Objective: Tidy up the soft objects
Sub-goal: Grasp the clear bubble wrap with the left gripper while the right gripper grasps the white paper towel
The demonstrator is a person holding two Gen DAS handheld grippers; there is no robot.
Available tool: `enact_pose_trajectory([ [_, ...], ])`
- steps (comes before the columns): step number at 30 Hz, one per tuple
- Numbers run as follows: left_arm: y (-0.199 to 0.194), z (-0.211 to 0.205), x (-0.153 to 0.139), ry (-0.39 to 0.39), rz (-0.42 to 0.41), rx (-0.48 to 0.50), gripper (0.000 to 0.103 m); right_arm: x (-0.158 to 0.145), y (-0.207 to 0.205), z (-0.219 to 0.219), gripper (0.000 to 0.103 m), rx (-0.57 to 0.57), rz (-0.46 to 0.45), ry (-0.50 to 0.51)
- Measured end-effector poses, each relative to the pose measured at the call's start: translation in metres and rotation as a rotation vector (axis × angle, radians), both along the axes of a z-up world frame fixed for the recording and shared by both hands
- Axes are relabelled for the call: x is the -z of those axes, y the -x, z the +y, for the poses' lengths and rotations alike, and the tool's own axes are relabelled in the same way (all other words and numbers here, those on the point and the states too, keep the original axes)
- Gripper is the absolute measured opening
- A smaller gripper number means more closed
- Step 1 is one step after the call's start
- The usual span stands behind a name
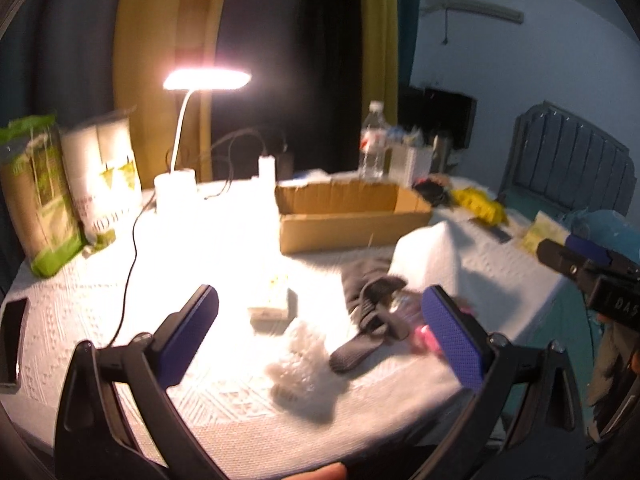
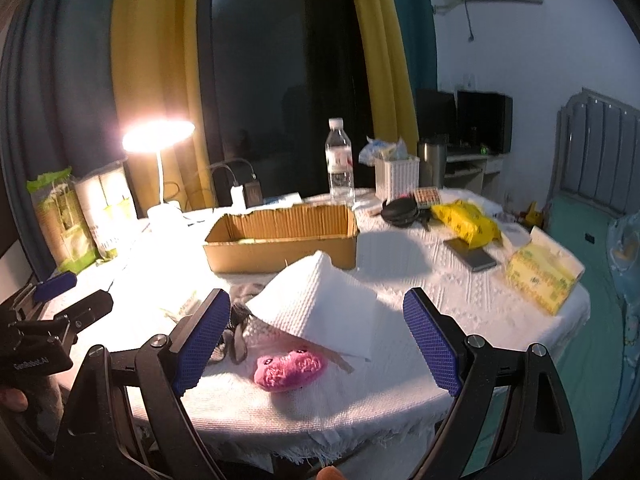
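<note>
My left gripper (image 1: 320, 340) is open and empty above the near table edge, over a fluffy white soft item (image 1: 302, 368) and a dark grey glove (image 1: 370, 312). A pink plush toy (image 2: 289, 369) lies near the front edge, between the fingers of my open, empty right gripper (image 2: 316, 340); in the left wrist view it (image 1: 426, 334) is mostly hidden by a finger. A folded white cloth (image 2: 320, 312) stands tented behind the plush. An open cardboard box (image 2: 280, 240) sits behind it, mid-table.
A lit desk lamp (image 2: 160, 136), green-and-white bags (image 2: 64, 224), a water bottle (image 2: 340, 160), a white basket (image 2: 396, 178), a yellow bag (image 2: 466, 218), a phone (image 2: 470, 254) and a tissue pack (image 2: 544, 276) stand around the table. A bed lies at right.
</note>
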State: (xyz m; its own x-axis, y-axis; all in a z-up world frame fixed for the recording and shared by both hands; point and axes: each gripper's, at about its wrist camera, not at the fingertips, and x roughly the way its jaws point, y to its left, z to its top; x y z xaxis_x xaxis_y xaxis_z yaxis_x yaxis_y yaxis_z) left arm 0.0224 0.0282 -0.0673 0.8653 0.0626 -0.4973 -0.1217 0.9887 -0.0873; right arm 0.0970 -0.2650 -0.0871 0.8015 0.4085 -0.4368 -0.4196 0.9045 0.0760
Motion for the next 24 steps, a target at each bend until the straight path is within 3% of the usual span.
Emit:
enact_pose_trajectory([
  [7,-0.034,0.016,0.043,0.017,0.165,-0.008,0.102,0.019,-0.034,0.013,0.091,-0.019,0.086,0.023],
  [13,-0.056,0.020,0.071,-0.026,0.250,-0.015,0.101,0.034,-0.060,0.028,0.090,-0.050,0.129,0.047],
  [17,-0.066,0.022,0.079,-0.025,0.270,-0.002,0.101,0.039,-0.077,0.036,0.078,-0.066,0.148,0.061],
  [22,-0.080,0.022,0.090,-0.013,0.328,0.028,0.083,0.047,-0.099,0.047,0.076,-0.100,0.177,0.063],
  [24,-0.084,0.023,0.094,-0.009,0.351,0.035,0.068,0.050,-0.106,0.051,0.063,-0.108,0.189,0.063],
])
